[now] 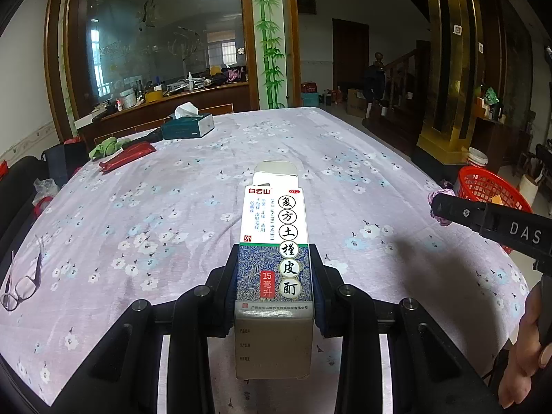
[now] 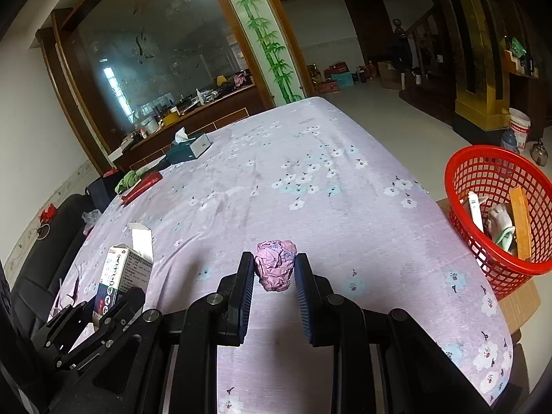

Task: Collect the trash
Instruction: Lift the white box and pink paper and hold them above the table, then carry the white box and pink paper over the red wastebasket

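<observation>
A lived-in home was shown: a desk [image 2: 310,158] spread with a floral cloth, a tissue box [image 1: 188,126], a bamboo-painted pillar [image 1: 270,34], a wooden staircase [image 1: 396,79] and a cluttered sideboard [image 1: 165,98].

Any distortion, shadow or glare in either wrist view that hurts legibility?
Left wrist view: fisheye bends the purple floral tablecloth; the left tongs clamp a white-and-blue cardboard medicine box, print sharp; soft shadow at right. Right wrist view: tilted, corners vignetted; crumpled pink paper ball in the right tongs stays sharp; window glare on the glass partition.
</observation>
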{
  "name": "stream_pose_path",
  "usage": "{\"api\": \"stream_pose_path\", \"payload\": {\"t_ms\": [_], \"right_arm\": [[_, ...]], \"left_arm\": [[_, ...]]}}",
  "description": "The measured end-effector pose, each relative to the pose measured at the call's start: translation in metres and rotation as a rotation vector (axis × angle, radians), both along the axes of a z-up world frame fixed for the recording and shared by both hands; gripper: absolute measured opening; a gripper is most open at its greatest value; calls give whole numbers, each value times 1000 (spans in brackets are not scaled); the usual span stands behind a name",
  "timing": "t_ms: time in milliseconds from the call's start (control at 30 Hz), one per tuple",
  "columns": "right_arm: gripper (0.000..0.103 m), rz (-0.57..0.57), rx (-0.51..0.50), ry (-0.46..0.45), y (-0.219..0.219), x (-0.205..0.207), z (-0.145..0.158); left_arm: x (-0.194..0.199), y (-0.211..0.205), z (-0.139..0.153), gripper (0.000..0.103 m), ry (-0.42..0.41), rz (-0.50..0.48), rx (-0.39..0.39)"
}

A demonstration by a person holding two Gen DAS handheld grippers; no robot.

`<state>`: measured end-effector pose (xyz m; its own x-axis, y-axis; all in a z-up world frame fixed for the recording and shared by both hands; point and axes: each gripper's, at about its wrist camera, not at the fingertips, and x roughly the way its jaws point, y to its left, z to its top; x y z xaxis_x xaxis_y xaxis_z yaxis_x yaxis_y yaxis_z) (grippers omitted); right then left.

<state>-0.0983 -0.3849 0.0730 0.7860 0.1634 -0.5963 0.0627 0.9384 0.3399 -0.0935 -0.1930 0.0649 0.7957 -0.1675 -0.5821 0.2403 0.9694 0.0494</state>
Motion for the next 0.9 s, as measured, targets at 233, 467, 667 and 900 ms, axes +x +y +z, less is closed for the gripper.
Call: {"api": "stream_pose_path", "payload": {"t_ms": [233, 467, 667, 900], "right_arm": [[26, -17, 18, -3, -10, -4, 1], [26, -31, 30, -8, -22, -12, 0], [26, -62, 47, -15, -41, -17, 1], [26, -105, 75, -22, -66, -26, 1]], "left_arm": [[0, -7, -2, 33, 2, -15, 13], [1, -17, -3, 33, 6, -36, 21], [2, -33, -4, 33, 14, -68, 23], [3, -51, -4, 33, 16, -100, 32]]}}
